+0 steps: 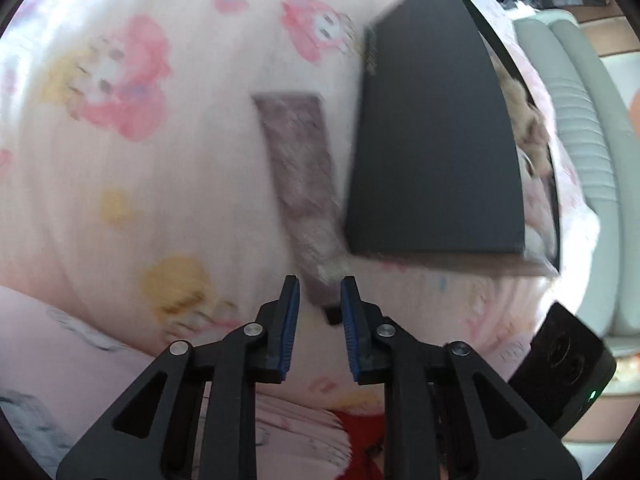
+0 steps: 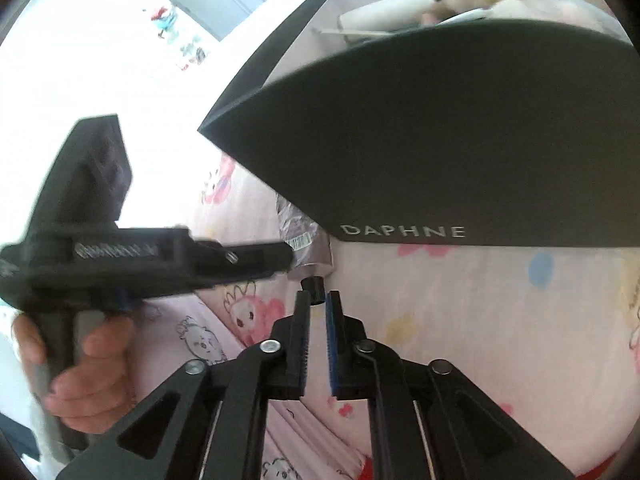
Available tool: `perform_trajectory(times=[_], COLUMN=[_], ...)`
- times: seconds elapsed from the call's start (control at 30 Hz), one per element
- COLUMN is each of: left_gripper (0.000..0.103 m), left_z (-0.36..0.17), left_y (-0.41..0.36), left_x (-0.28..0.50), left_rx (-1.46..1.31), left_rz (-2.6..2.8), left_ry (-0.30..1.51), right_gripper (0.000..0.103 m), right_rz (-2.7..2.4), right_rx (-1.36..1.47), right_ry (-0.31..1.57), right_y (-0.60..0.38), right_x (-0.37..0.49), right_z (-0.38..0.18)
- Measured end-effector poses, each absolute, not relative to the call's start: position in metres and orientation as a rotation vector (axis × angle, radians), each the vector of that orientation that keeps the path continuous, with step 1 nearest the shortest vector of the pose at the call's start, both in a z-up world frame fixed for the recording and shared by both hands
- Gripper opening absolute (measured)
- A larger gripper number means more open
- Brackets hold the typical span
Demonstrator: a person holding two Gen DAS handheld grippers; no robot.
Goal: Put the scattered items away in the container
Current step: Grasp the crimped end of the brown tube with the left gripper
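Left gripper (image 1: 319, 298): parted, straddling the black cap of the mauve squeeze tube (image 1: 298, 168).
Right gripper (image 2: 318, 312): narrowly parted, empty.
Advice: clamp the tube's body, then lift over the dark cardboard box (image 1: 436, 140).

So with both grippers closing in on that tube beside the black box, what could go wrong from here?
1. Both the left gripper and the right gripper are open at the tube's cap end; they may collide or pull against each other.
2. The tube lies tight against the black box, so a finger could catch the wall and shove the box.
3. Only the narrow cap sits near the right gripper's tips; a pinch there may slip.
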State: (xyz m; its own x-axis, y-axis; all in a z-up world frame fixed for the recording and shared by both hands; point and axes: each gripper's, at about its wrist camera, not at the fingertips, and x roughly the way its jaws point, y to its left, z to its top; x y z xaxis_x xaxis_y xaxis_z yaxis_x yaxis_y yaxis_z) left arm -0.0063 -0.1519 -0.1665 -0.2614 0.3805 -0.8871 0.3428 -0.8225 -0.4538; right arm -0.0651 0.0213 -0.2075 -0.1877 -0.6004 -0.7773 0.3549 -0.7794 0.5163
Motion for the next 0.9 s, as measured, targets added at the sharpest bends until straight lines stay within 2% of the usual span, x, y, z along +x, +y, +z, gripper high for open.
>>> perform_trajectory(times=[0.17, 0.33, 0.67, 0.9], left_gripper=[0.023, 0.030, 0.029, 0.033], left_z=[-0.180, -0.184, -0.174, -0.185], left_y=[-0.155, -0.145, -0.148, -0.112], left_x=[-0.011, -0.004, 0.024, 0.031], left_rx=[-1.921, -1.860, -1.743, -1.881], left_rz=[2.276, 2.207, 2.277, 2.216], left_ry=[-0.993, -1.030, -1.128, -0.931], right_gripper=[0.029, 0.011, 0.012, 0.015], right_rz=[-1.940, -1.944, -1.946, -2.030], right_rx=[1.530, 1.490, 1.444, 1.542], right_ry=[-0.308, -0.383, -0.361, -0.329], right_y=[-0.006, 0.005, 0.042, 0.097], right_x=[-0.078, -0.081, -0.063, -0.045], right_z=[-0.231, -0.234, -0.203, -0.213])
